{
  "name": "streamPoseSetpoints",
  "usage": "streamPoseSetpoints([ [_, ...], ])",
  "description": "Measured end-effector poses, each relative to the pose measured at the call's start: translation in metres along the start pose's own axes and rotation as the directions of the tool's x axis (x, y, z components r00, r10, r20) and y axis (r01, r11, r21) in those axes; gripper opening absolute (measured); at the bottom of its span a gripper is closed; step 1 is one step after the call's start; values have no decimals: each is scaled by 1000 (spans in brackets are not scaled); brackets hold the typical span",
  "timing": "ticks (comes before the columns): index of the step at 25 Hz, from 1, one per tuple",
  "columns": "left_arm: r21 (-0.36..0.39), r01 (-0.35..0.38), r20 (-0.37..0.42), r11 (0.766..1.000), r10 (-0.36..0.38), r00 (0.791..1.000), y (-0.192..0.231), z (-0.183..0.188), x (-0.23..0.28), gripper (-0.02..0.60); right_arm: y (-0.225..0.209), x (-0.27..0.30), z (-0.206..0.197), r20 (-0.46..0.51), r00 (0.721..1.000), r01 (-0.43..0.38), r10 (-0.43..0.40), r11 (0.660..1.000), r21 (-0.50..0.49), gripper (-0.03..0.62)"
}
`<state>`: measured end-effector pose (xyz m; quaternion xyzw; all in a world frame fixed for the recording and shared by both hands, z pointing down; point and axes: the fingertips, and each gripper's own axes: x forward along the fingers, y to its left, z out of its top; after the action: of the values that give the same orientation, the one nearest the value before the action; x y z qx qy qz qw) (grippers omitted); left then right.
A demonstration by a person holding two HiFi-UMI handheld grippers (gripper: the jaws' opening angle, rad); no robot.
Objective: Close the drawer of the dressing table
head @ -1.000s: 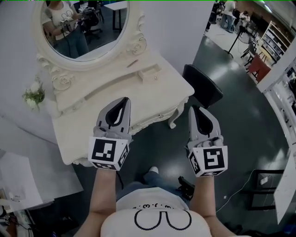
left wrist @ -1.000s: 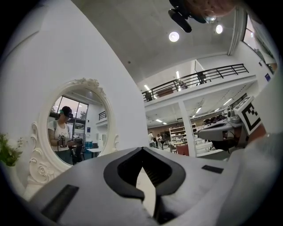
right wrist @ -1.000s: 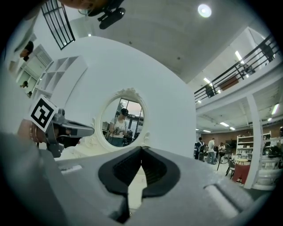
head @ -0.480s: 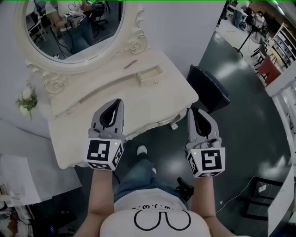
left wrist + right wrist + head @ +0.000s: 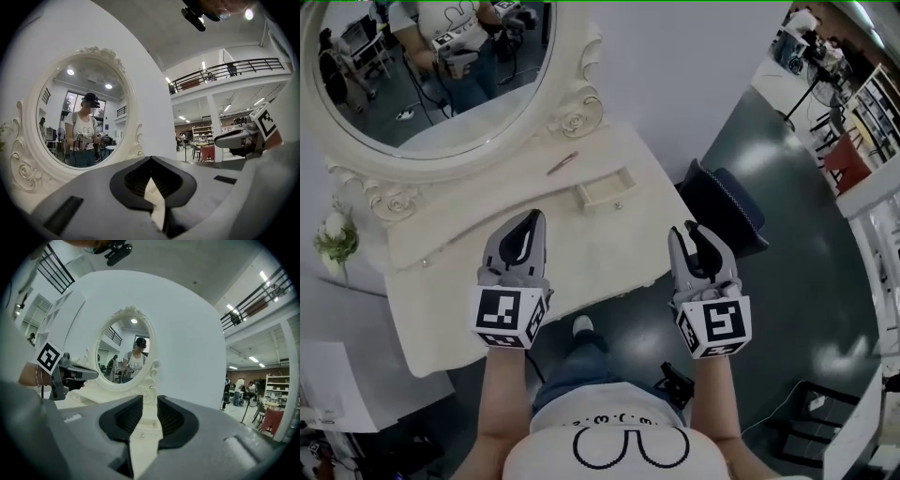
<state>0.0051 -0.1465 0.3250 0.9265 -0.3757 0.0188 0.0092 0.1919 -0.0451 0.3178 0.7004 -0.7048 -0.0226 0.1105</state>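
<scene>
At the rear of the dressing table [image 5: 600, 248], right of centre below the oval mirror [image 5: 422, 75], the small drawer [image 5: 602, 190] stands pulled out from the raised shelf, its interior visible and its knob facing the person. A slim pinkish object [image 5: 562, 162] lies on the shelf just left of it. Left gripper [image 5: 532, 217]: over the tabletop, short of the drawer, jaws together, nothing held. Right gripper [image 5: 684, 231]: near the table's front right edge, jaws partly apart after just opening, only the table showing through the gap. Neither touches the drawer. Dark stool [image 5: 727, 202] beside the table's right end; white flowers [image 5: 333, 239] at its left.
</scene>
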Motion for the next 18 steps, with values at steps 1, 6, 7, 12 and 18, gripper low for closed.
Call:
streamPoseSetpoints([
  [1,-6,-2,-6,1000,2,1000,6,-2,9,-2,-2,13,-1,-9,1000,-14,14,1000,6,108],
  [6,-13,-13,-38,1000,12,999,33,-15,46,-2,-6,66,-13,-44,997,-61,62,997,41,169],
  [7,-14,-15,-42,1000,14,999,37,-17,52,-2,-8,75,-15,-50,997,-61,63,997,45,169],
  [12,-22,-33,-75,999,31,997,56,-32,70,-2,-12,108,-35,-93,992,-74,80,995,64,169],
  [18,-51,-74,-158,996,65,985,66,-72,75,-2,-4,133,-83,-196,971,-117,135,988,101,164],
])
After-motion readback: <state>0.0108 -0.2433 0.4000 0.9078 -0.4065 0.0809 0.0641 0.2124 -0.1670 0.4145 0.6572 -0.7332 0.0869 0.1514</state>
